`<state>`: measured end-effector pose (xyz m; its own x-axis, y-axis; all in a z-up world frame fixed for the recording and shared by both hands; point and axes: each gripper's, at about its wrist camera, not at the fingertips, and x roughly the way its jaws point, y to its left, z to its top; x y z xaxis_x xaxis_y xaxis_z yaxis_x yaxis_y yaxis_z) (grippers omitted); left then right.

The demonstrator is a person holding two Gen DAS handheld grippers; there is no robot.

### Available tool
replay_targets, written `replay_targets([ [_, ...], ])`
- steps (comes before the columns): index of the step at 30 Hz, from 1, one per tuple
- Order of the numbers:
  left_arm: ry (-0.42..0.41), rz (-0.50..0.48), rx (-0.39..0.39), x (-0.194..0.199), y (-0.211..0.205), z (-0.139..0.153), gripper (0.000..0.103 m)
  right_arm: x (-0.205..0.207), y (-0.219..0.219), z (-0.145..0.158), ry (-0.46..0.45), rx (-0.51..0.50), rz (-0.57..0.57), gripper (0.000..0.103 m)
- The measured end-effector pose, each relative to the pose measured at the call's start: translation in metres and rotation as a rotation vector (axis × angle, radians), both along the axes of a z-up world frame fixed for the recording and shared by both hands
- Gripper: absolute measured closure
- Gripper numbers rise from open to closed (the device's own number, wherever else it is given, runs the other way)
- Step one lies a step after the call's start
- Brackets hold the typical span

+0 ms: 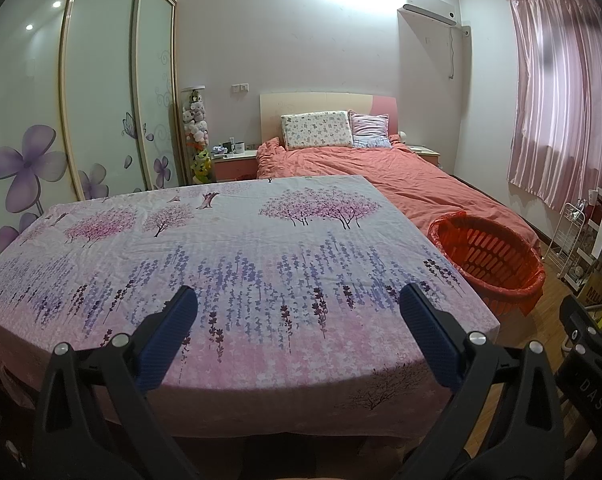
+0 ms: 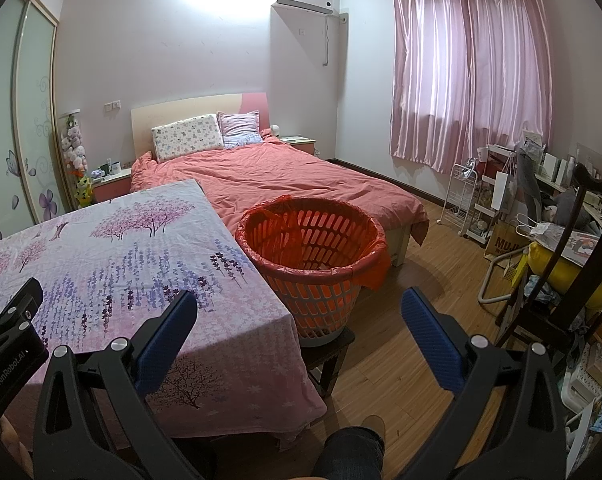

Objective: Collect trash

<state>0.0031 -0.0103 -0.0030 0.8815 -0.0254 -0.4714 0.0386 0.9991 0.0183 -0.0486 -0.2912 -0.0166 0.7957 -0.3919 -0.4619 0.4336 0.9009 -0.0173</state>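
An orange slatted basket lined with a red bag stands on a low dark stool right of the table; it also shows in the left wrist view. The table is covered by a floral purple-and-pink cloth, and no trash shows on it. My left gripper is open and empty above the table's near edge. My right gripper is open and empty, in front of the basket over the table's right corner. No loose trash is visible in either view.
A bed with a coral cover lies behind the table and basket. A wardrobe stands at the left. Cluttered racks, bags and a chair fill the right side. Wooden floor lies between the basket and the clutter.
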Motion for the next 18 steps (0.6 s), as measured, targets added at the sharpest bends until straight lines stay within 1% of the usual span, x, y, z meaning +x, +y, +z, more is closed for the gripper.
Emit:
replay_targets([
  [18,0.004,0.002,0.001,0.0003,-0.0004,-0.0001,0.004,-0.0001,-0.0008,0.0001,-0.001,0.0,0.0,0.002],
])
